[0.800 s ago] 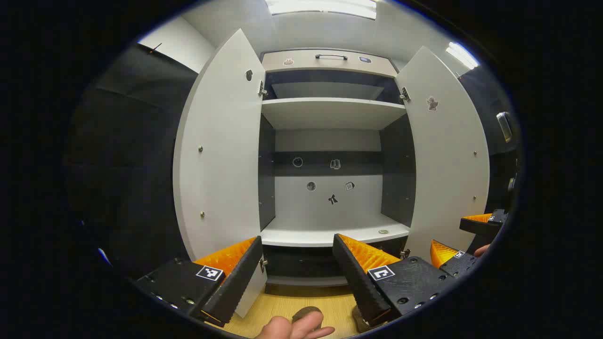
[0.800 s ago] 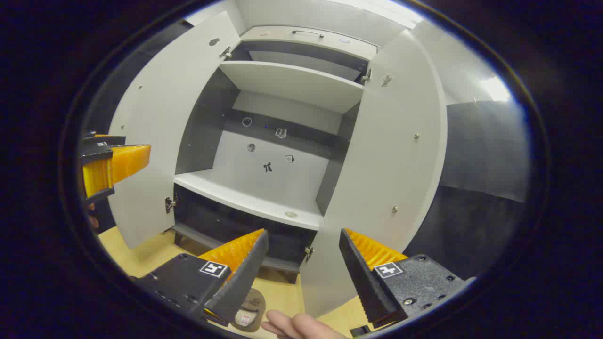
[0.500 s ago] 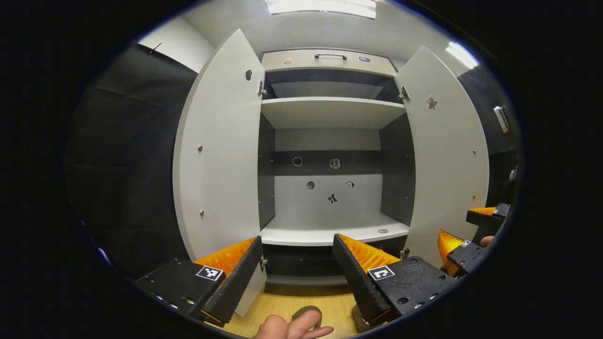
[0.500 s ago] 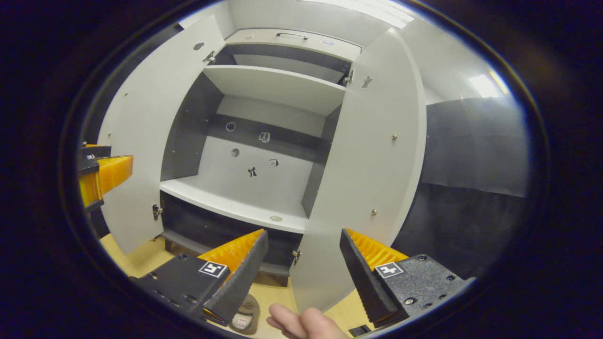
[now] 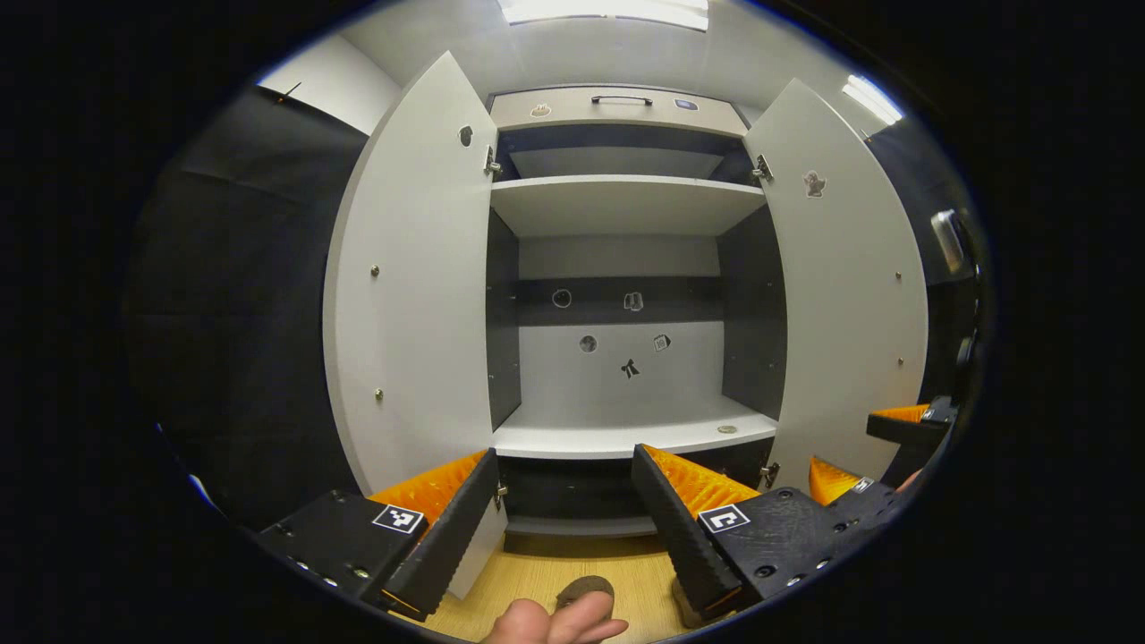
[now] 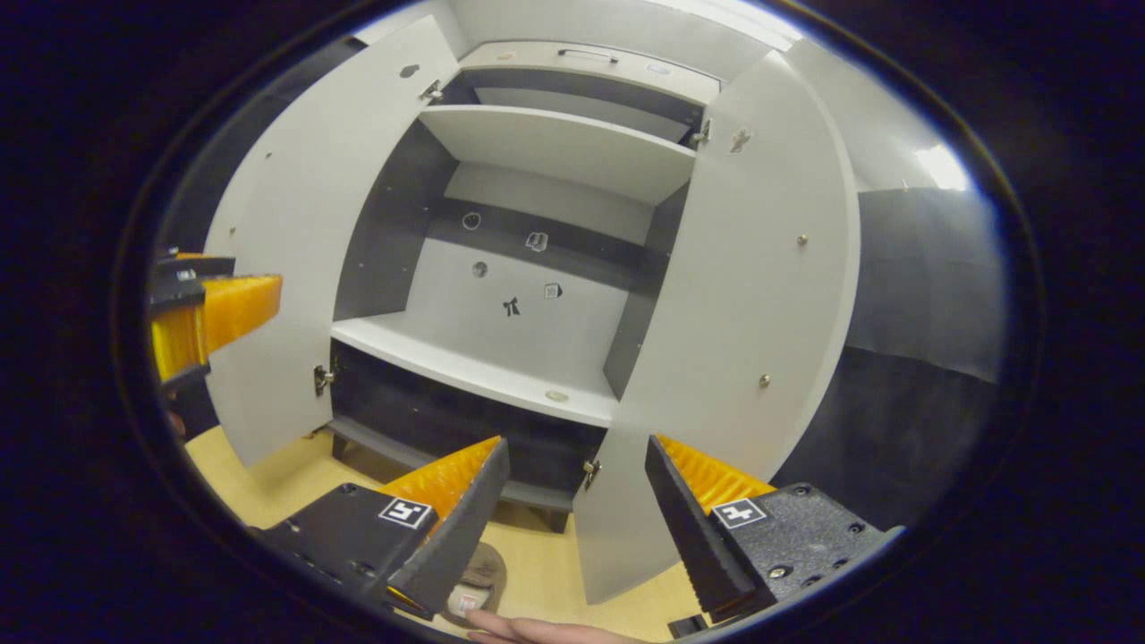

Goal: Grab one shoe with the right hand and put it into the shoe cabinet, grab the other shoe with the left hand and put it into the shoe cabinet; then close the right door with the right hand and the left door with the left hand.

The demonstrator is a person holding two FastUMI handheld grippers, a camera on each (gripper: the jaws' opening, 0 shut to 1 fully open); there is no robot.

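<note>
Both shoes lie half-hidden behind the empty, spread fingers of the left gripper and right gripper, before the shoe cabinet with both doors open.

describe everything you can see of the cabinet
The cabinet is pale grey with dark inner side walls, standing upright on a wooden floor. Both doors, left and right, swing wide open on metal hinges. Two pale shelves show bare, but for a small round thing near the lower one's front edge. Small stickers dot the back panel. A drawer with a dark handle sits on top.
</note>
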